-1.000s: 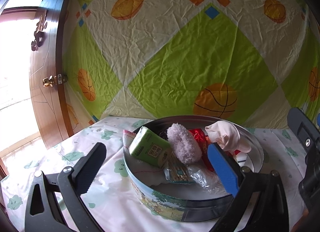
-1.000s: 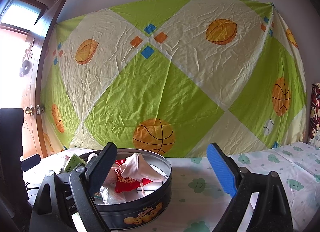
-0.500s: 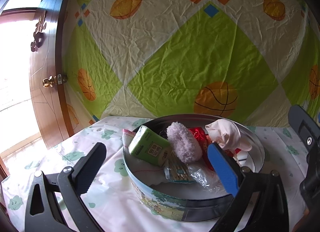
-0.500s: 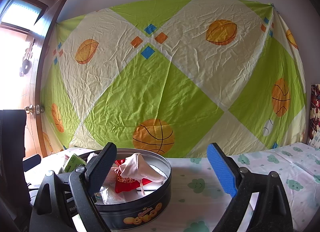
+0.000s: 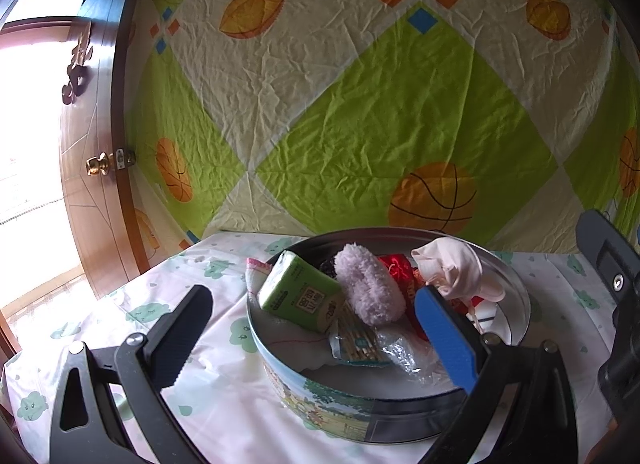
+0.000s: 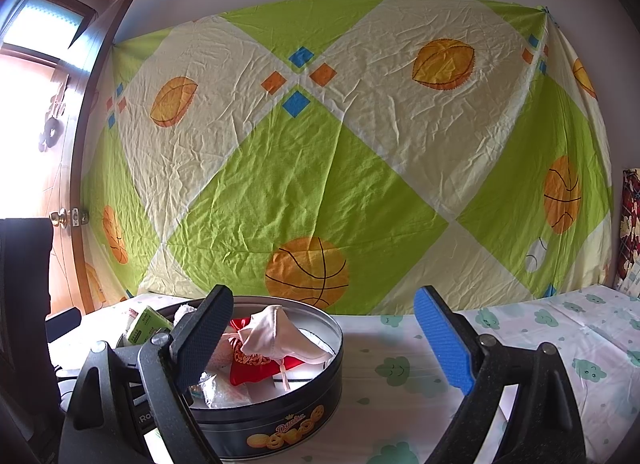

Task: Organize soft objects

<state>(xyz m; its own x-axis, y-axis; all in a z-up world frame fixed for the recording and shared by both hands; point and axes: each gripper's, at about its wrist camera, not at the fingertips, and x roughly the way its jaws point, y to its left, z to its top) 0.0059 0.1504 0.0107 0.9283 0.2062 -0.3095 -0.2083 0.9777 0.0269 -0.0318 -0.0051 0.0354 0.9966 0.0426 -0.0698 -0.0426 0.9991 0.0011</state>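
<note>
A round cookie tin (image 5: 328, 404) (image 6: 280, 430) stands on the cloud-print tablecloth. It holds a green tissue pack (image 5: 298, 298) (image 6: 145, 326), a fluffy lilac soft object (image 5: 368, 290), a red pouch (image 5: 400, 270) (image 6: 260, 362), a pale pink cloth (image 5: 456, 272) (image 6: 276, 338), and plastic-wrapped items (image 5: 360, 344). My left gripper (image 5: 320, 338) is open and empty, just in front of and above the tin's near rim. My right gripper (image 6: 324, 338) is open and empty, to the right of the tin, its left finger over the tin.
A green and cream sheet with basketball prints (image 6: 320, 168) hangs on the wall behind the table. A wooden door with a brass knob (image 5: 96, 164) stands at the left. Tablecloth (image 6: 520, 344) stretches to the right of the tin.
</note>
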